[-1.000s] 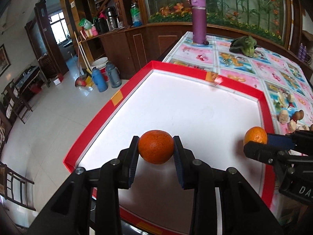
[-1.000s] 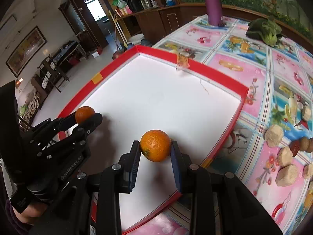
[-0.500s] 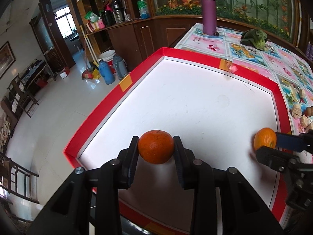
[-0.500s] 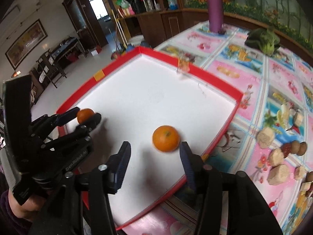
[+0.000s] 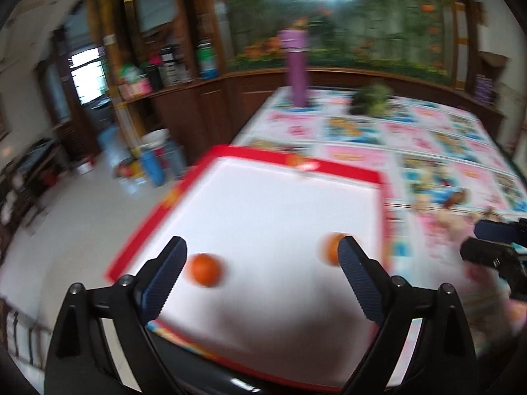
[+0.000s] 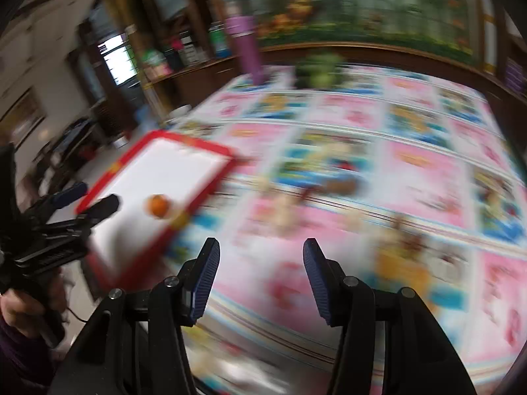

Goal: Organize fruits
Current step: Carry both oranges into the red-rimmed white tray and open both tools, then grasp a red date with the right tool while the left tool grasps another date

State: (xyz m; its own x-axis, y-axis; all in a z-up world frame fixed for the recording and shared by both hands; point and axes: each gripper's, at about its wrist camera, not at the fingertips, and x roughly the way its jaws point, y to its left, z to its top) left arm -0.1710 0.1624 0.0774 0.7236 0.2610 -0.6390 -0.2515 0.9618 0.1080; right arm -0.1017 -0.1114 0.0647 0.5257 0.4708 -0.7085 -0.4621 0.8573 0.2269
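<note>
Left wrist view: the left gripper (image 5: 260, 256) hangs above the near edge of a red-rimmed white tray (image 5: 346, 171). Its jaws are opening and stand wide apart; the blue pads (image 5: 164, 276) touch nothing. One orange (image 5: 206, 270) lies on the white floor of the tray, just beside the left pad but apart from it, near the tray's near left corner. A second orange (image 5: 327, 249) lies toward the near right corner, partly hidden behind the right pad. Both fruits are blurred. The tray rests on a table covered by a pink patterned cloth (image 5: 428, 138). A purple bottle (image 5: 296, 65) stands upright at the far end of the table, with a green vegetable (image 5: 372, 100) to its right. The right gripper (image 5: 494, 240) enters at the right edge, beyond the tray's rim.

Right wrist view: the right gripper (image 6: 260, 263) is over the cloth (image 6: 411, 164), to the right of the tray (image 6: 227, 151). Its jaws stand partly open with only the cloth visible between them; nothing is held. One orange (image 6: 158, 206) is visible inside the tray close to its right rim. The left gripper (image 6: 92, 197) reaches over the tray's near left part, held by a hand (image 6: 23, 309) in a dark sleeve. Small pale food pieces on the cloth are too blurred to identify.
</note>
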